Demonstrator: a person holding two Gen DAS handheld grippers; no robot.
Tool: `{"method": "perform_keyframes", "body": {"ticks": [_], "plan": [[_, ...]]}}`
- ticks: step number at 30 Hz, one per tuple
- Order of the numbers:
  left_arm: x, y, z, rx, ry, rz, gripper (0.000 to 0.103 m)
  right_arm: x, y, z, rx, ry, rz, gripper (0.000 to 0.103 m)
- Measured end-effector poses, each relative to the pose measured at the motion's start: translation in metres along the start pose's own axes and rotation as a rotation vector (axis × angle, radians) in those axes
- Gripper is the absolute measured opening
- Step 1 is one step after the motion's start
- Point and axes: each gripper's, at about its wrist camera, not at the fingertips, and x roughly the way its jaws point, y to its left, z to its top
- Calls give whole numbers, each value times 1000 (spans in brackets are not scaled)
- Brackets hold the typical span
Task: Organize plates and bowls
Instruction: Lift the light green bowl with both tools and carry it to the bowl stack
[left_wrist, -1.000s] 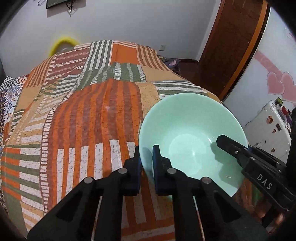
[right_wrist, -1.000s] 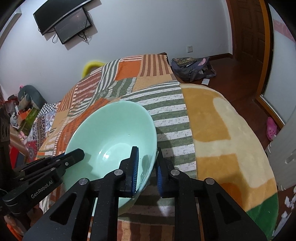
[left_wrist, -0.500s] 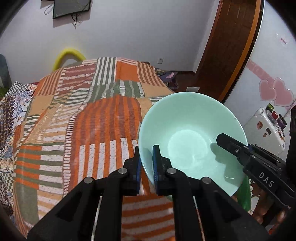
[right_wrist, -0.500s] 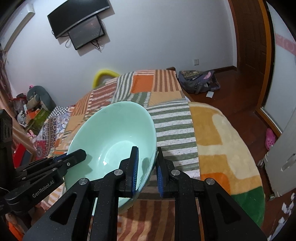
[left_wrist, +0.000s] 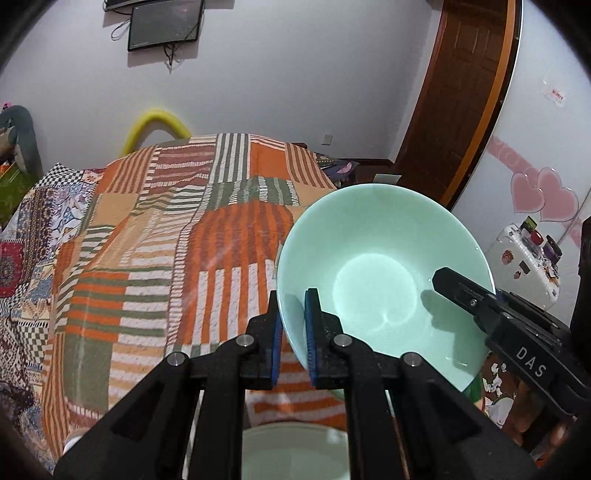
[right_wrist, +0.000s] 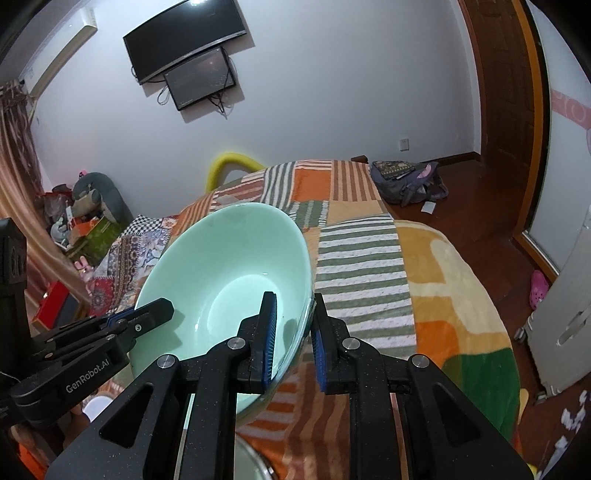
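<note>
- Both tools are on one mint-green bowl (left_wrist: 373, 273), held up in the air over the bed (left_wrist: 147, 258) with its striped patchwork blanket.
- The left tool (left_wrist: 293, 328) is clamped on the bowl's near-left rim, one blue pad inside the wall and one outside.
- The right tool (right_wrist: 293, 332) is clamped on the opposite rim the same way, wall pinched between its pads; in the left view it reaches in from the right edge.
- The bowl sits tilted, mouth turned toward the cameras, clear of the blanket on all sides I can see.
- Down at the bottom edge of the left view there's a second pale green dish (left_wrist: 295, 454), directly below the tools. Only part of it shows, so I can't tell whether it's a bowl or a plate.
- My read: this is the carry, and that lower dish looks like the likely stacking spot.
- To do it well, keep both grips pinched evenly. If one hand leads, the glazed rim could twist or slide between the pads.
- Level the bowl before it goes down, centre it over the lower dish, then lower gently so ceramic doesn't knock ceramic.
- Release only when the base is seated, both sides together.
</note>
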Motion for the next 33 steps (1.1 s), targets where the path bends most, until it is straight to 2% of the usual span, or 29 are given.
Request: {"method": "perform_keyframes", "body": {"ticks": [14,33], "plan": [[-70,36,-48,-72,-34,24,10,-21,40,-25,-39,-2,69,18],[-147,111,-114,-183,-81,153,10,-9,118,-72,-104,87,238,18]]}}
